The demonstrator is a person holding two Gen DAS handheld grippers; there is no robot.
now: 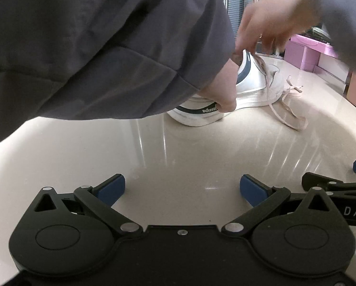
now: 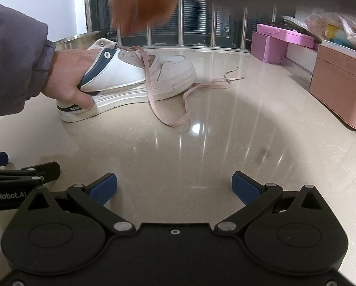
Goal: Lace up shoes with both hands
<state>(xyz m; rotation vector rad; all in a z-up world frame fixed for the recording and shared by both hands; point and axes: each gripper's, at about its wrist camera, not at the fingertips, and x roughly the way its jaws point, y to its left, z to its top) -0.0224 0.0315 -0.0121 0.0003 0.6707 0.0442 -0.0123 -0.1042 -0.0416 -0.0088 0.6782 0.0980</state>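
White low-top sneaker with navy heel trim [image 2: 139, 71] lies on glossy beige stone countertop [image 2: 201, 143], heel gripped by bare hand [image 2: 68, 78]. 2nd hand [image 2: 142, 2], blurred, hovers above sneaker tongue. Pale pink flat shoelace [image 2: 178, 109] trails loose right of sneaker. Left gripper [image 1: 182, 188] and right gripper [image 2: 174, 186] rest near sneaker, jaws spread wide, nothing held.

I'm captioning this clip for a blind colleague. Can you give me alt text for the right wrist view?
A bare hand grips the heel of a white sneaker on a glossy table, while a second, blurred hand hovers above it. Its pink lace trails loose across the table. The right gripper sits open and empty in the foreground.
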